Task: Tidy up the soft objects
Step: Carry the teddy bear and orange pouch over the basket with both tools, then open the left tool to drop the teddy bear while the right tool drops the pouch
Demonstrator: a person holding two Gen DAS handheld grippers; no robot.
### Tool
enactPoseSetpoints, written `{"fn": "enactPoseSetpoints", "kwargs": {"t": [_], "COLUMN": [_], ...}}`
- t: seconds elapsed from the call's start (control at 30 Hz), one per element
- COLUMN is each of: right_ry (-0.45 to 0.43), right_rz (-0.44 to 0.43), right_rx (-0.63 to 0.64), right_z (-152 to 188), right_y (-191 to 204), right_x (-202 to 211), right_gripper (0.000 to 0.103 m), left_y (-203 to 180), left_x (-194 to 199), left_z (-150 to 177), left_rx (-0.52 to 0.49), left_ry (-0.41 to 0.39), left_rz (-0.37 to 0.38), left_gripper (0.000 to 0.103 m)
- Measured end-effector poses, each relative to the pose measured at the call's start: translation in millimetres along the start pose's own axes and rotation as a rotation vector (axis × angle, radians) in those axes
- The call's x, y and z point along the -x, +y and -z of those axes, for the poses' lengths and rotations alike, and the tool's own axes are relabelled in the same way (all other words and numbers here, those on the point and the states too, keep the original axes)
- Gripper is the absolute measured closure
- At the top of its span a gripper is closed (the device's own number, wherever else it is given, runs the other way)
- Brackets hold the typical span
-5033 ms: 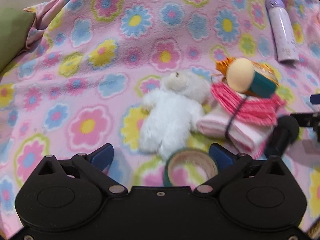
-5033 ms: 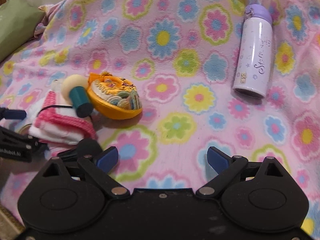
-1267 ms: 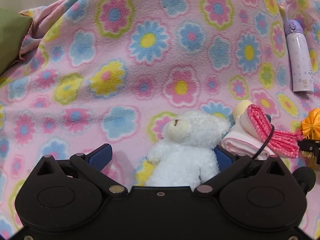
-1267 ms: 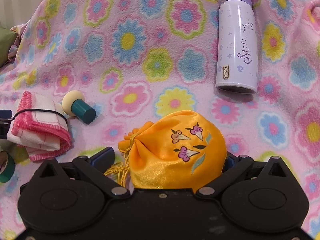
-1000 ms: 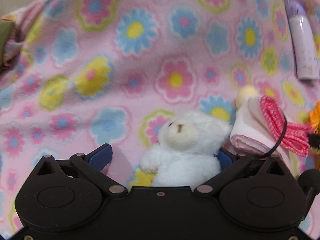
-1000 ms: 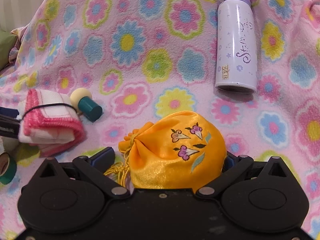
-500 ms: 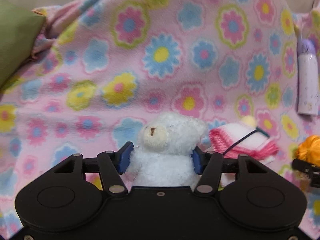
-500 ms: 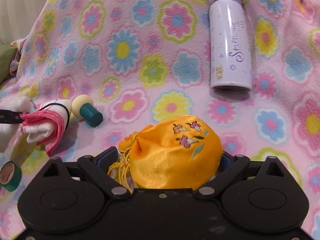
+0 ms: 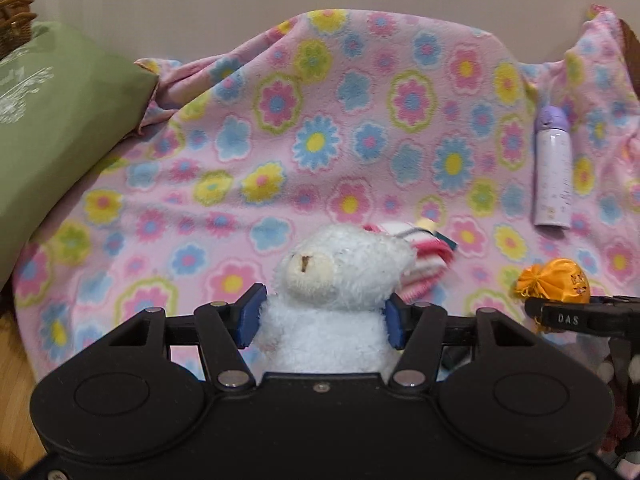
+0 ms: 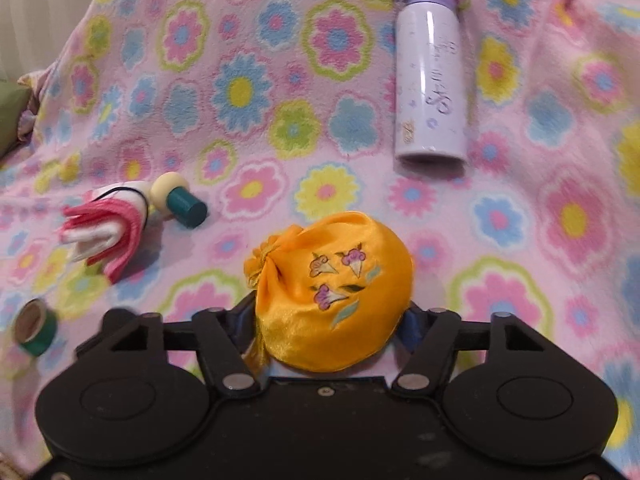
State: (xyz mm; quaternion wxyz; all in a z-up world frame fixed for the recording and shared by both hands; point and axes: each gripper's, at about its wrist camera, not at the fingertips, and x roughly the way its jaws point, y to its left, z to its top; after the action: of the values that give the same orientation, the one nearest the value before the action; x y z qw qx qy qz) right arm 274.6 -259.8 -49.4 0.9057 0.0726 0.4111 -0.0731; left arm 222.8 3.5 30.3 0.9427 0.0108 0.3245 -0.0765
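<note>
A white teddy bear (image 9: 344,264) sits upright between the blue pads of my left gripper (image 9: 323,318), which is shut on its body and holds it above the flowered blanket (image 9: 320,140). My right gripper (image 10: 328,322) has its jaws closing, and the pads press into the sides of an orange satin pouch (image 10: 332,280) so that it bulges between them. The left wrist view also shows this pouch (image 9: 560,276) at the right. A rolled pink-and-white cloth (image 10: 108,232) bound with a black band lies on the blanket to the left.
A lilac bottle (image 10: 432,76) lies on the blanket at the far right. A teal-and-cream peg (image 10: 180,200) rests beside the cloth, and a green tape roll (image 10: 34,330) sits nearer on the left. A green cushion (image 9: 52,140) and a wicker basket (image 9: 14,16) border the left side.
My left gripper shut on the bear and carried it up and back from the blanket. The right jaws narrowed onto the orange pouch and raised it a little.
</note>
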Motion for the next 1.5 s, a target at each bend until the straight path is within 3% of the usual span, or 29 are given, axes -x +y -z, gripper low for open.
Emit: {"fn": "enactPoseSetpoints", "kwargs": {"t": [0.13, 0.23, 0.47, 0.7, 0.97, 1.5], "right_ry": [-0.023, -0.059, -0.196, -0.267, -0.177, -0.152], "right_rz": [0.015, -0.028, -0.089, -0.117, -0.113, -0.071], "right_rx": [-0.014, -0.093, -0.244, -0.169, -0.039, 0.067], "right_z": [15, 28, 80, 131, 184, 188], "right_y": [-3, -7, -3, 22, 35, 50], "right_x": [33, 70, 165, 239, 264, 256], "right_gripper": [0.037, 0.037, 0.037, 0.037, 0.037, 0.036], "left_y": [-8, -11, -21, -24, -29, -25], "left_x": [19, 37, 92, 129, 131, 122], "left_z": [23, 41, 73, 102, 140, 148], "left_rx": [-0.005, 0.027, 0.025, -0.017, -0.028, 0.004], "left_ry": [0.022, 0.026, -0.053, -0.056, 0.043, 0.110], "left_rz": [-0.016, -0.017, -0.023, -0.040, 0.009, 0.017], "left_gripper": [0.047, 0.047, 0.046, 0.046, 0.046, 0.046]}}
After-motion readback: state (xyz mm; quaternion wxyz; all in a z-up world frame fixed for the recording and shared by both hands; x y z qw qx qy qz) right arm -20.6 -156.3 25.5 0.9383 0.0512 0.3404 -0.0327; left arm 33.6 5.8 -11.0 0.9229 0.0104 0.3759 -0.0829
